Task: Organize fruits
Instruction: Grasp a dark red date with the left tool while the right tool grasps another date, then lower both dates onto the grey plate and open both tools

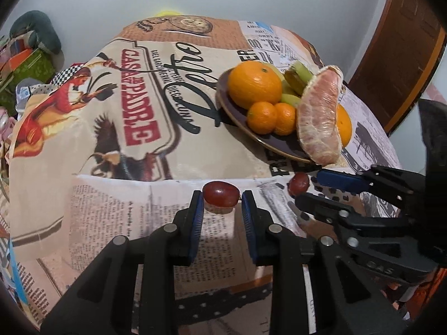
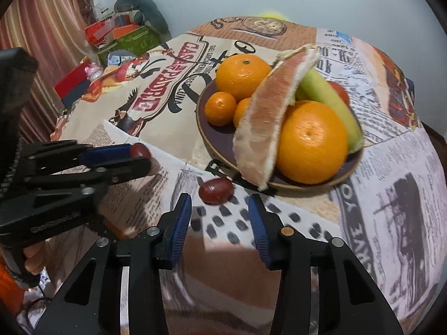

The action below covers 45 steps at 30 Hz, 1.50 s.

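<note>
A dark plate point(image 1: 240, 122) point(image 2: 206, 136) on the patterned tablecloth holds oranges point(image 1: 254, 83) point(image 2: 310, 142), small mandarins point(image 1: 261, 117) point(image 2: 220, 108), green bananas point(image 2: 329, 100) and a peeled pomelo wedge point(image 1: 320, 117) point(image 2: 262, 122). Two red grapes lie on the cloth in front of it. My left gripper point(image 1: 220, 198) point(image 2: 145, 157) is open with one grape point(image 1: 220, 194) point(image 2: 141, 150) between its fingertips. My right gripper point(image 2: 220, 205) point(image 1: 303, 188) is open just short of the other grape point(image 2: 215, 190) point(image 1: 299, 183).
The tablecloth point(image 1: 134, 128) drapes over the table's left edge. Boxes and clutter point(image 2: 120, 36) stand at the back left by a curtain point(image 2: 42, 28). A wooden door point(image 1: 402, 55) is at the right.
</note>
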Motion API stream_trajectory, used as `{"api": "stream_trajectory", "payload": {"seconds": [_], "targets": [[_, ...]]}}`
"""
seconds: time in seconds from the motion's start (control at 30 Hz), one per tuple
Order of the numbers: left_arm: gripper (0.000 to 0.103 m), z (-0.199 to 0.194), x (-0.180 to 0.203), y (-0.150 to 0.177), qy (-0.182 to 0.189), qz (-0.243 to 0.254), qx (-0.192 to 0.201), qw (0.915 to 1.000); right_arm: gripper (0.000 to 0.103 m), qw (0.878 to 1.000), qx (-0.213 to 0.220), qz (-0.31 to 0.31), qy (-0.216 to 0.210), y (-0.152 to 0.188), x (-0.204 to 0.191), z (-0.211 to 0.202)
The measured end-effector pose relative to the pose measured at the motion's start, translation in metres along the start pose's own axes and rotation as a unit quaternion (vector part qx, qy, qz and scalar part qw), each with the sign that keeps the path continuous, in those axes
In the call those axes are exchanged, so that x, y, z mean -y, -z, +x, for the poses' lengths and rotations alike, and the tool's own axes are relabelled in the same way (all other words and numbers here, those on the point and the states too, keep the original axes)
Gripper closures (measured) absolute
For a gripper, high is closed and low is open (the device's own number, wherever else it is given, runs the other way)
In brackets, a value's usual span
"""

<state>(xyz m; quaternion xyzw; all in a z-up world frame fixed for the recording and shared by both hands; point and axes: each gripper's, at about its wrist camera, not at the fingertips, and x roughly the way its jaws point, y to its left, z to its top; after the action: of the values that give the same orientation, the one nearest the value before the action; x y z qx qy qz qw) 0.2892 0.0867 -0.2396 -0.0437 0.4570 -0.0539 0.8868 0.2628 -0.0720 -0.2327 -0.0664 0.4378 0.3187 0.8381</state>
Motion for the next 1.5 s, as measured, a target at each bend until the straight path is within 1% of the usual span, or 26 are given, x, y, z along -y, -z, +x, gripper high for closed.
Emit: {"api": "stream_trajectory", "payload": {"seconds": [0.03,0.1,0.2,0.3,0.43,0.63,0.8,0.9,1.03,1.17,1.3,1.5], "targets": [[0.075,0.0,-0.001,0.0,0.002,0.0,0.0,1.0,0.066,1.0,-0.002,-0.002,0.0,-0.001,-0.001,0.003],[0.075,0.002,-0.004,0.0,0.002,-0.002,-0.001,1.0,0.076,1.0,-0.012,-0.008,0.004,-0.003,-0.003,0.011],[0.075,0.003,-0.005,0.0,0.005,-0.006,-0.002,1.0,0.079,1.0,-0.014,-0.012,0.012,-0.004,-0.003,0.014],[0.075,0.001,-0.003,-0.001,0.006,-0.005,0.0,1.0,0.08,1.0,-0.012,-0.013,0.009,-0.003,-0.003,0.008],[0.075,-0.007,0.006,-0.005,0.008,0.001,0.009,0.9999,0.08,1.0,0.001,-0.018,0.016,0.0,-0.003,-0.006],[0.075,-0.023,0.025,-0.014,0.011,0.012,0.027,0.9995,0.08,0.999,0.032,-0.006,0.027,0.002,0.011,-0.04],[0.075,-0.036,0.042,-0.019,0.011,0.024,0.043,0.9987,0.08,0.997,0.065,0.008,0.046,0.001,0.024,-0.071],[0.075,-0.041,0.051,-0.023,0.012,0.031,0.05,0.9982,0.08,0.995,0.081,0.016,0.056,0.0,0.032,-0.085],[0.075,-0.04,0.059,-0.028,0.014,0.035,0.055,0.9977,0.08,0.993,0.093,0.021,0.069,-0.002,0.043,-0.093],[0.075,-0.028,0.06,-0.034,0.018,0.029,0.048,0.9983,0.08,0.993,0.094,0.026,0.07,-0.004,0.054,-0.09],[0.075,-0.009,0.057,-0.04,0.02,0.02,0.035,0.999,0.08,0.993,0.09,0.031,0.073,-0.009,0.067,-0.076],[0.075,0.018,0.059,-0.043,0.022,0.023,0.018,0.9993,0.08,0.994,0.068,0.043,0.073,-0.013,0.087,-0.049]]}}
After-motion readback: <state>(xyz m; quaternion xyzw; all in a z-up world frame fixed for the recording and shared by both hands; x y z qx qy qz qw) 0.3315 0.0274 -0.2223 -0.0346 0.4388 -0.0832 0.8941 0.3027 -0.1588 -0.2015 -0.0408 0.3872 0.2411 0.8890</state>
